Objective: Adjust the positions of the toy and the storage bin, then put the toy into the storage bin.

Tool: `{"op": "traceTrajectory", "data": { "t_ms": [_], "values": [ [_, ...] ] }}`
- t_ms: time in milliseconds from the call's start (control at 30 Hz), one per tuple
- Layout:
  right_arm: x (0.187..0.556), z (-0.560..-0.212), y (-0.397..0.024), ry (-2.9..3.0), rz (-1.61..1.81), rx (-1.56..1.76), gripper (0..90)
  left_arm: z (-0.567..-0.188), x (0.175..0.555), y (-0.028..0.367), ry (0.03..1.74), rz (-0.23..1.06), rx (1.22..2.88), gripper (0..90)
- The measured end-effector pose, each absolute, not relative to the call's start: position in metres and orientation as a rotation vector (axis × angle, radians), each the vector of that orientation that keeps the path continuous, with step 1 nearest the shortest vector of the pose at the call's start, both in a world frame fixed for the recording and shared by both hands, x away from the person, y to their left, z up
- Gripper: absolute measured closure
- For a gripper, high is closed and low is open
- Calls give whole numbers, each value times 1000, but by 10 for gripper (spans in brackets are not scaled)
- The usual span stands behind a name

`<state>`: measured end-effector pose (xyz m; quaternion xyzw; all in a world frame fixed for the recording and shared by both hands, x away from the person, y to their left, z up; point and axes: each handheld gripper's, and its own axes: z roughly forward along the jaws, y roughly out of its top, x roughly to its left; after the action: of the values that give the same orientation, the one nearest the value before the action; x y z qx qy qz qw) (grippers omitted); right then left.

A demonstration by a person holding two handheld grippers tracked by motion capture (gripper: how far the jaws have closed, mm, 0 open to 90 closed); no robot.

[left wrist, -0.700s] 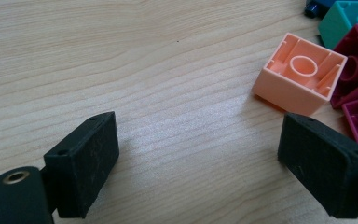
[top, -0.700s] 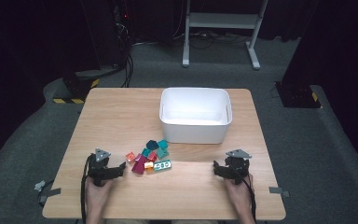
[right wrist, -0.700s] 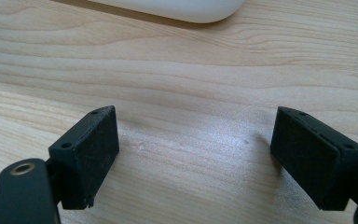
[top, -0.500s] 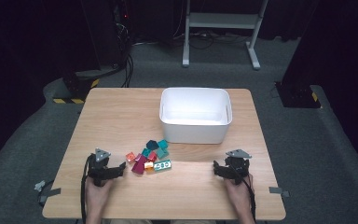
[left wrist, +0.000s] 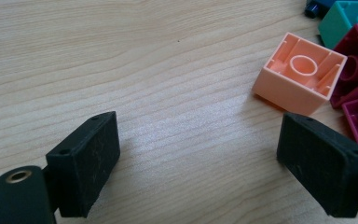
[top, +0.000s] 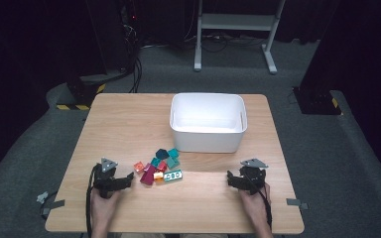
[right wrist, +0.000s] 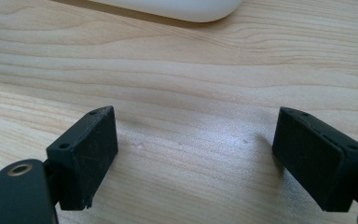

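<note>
Two claws rest on our light wooden table [top: 129, 124], and the white plastic bin [top: 207, 122] sits empty. Every small coloured plastic brick [top: 159, 167] lies piled just before the bin. Left claw [top: 127, 178] and right claw [top: 231, 177] gape wide, gripping nothing; we've sorted none.

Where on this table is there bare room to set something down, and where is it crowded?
Bare wood lies left of the white bin, from the table edge to the blocks, and between the block pile and the right tool. The front strip between both hands is free too. It is crowded right beside the left tool, where the blocks cluster below the bin.
</note>
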<state>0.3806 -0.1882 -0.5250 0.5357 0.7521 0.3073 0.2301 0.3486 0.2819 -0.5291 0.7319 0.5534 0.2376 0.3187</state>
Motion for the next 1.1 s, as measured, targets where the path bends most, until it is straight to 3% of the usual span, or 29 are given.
{"op": "traceTrajectory", "data": {
  "t_ms": [333,500,800,1100],
  "values": [
    [379,-525,-191,2097,863,1450,161,-529,348,282,1458,626,1926,138],
    [378,-524,-192,2112,941,1429,240,-529,348,282,1461,628,1922,144],
    [370,-517,-179,2172,1029,1330,249,-529,348,282,1463,629,1920,144],
    [363,-511,-157,2234,1105,1228,370,-529,348,282,1464,629,1920,145]
  ]
}}
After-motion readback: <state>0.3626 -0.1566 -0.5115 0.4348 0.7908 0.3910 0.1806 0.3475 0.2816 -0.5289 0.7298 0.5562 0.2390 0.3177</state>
